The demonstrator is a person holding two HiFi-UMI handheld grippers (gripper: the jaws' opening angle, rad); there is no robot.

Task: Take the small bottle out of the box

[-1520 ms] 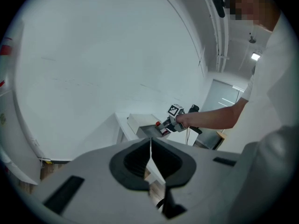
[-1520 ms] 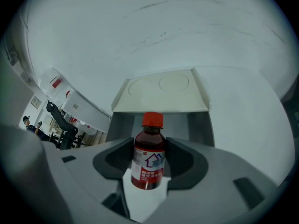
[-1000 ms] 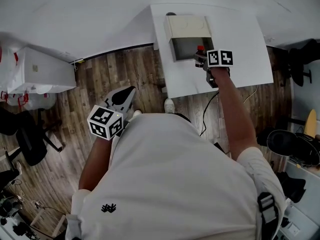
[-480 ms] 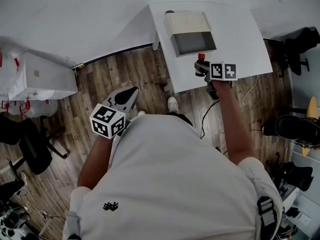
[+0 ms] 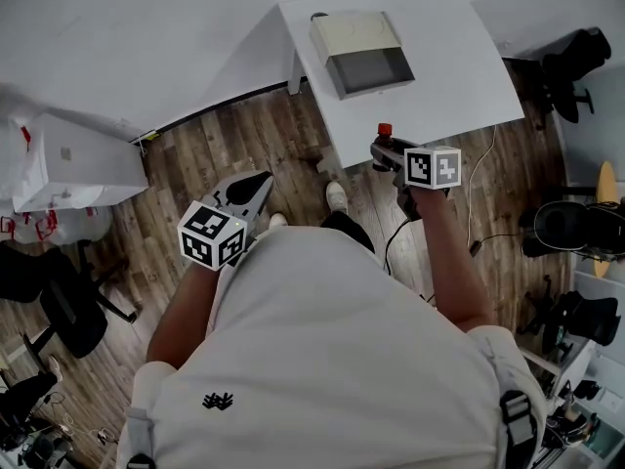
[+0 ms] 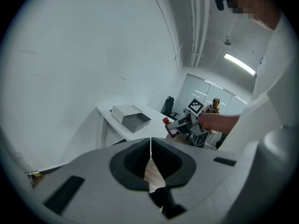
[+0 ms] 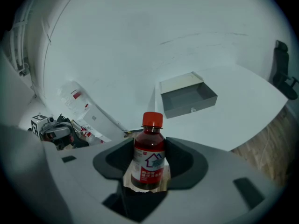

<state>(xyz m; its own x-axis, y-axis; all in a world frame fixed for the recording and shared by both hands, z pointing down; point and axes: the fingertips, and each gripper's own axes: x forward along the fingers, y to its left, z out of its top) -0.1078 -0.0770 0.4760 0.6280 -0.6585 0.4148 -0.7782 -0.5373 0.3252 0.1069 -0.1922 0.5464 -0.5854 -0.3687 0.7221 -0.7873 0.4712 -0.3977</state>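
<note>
The small bottle (image 7: 149, 154), dark red with a red cap and a white label, stands upright between the jaws of my right gripper (image 7: 149, 161), which is shut on its body. In the head view the right gripper (image 5: 384, 149) holds the bottle (image 5: 385, 131) at the near edge of the white table (image 5: 459, 76). The grey box (image 5: 368, 66) with its beige lid lies open further back on the table and looks empty (image 7: 188, 97). My left gripper (image 5: 256, 182) hangs over the wooden floor at my left side, its jaws shut on nothing (image 6: 150, 146).
A white cabinet (image 5: 70, 162) stands by the wall at the left. Black office chairs (image 5: 571, 228) crowd the right side, and another (image 5: 54, 291) sits at the left. A cable (image 5: 480, 225) trails on the floor under the table's right end.
My right gripper has drawn back with the bottle from the box's front to the table's near edge. The left gripper has hardly moved.
</note>
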